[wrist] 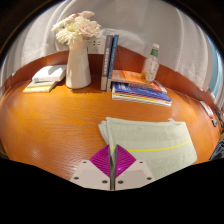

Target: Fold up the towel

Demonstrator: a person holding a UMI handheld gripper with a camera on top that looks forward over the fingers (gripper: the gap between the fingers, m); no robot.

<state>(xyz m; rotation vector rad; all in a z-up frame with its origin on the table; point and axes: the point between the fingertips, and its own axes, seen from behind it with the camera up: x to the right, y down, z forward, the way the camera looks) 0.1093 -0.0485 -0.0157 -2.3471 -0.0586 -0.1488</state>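
Note:
A pale green towel [150,142] with a thin yellow stripe lies on the wooden table [50,125], just ahead and to the right of the fingers. It looks partly folded, with layers showing at its left edge. My gripper [112,160] is shut, its magenta pads pressed together on a thin edge of the towel at its near left corner. The pinched edge runs up between the pads.
A white vase of pale flowers [78,60] stands at the back, with upright books [108,62] beside it and a bottle [151,62] further right. Flat books [140,92] lie beyond the towel. A white object on a book [44,78] lies at the far left.

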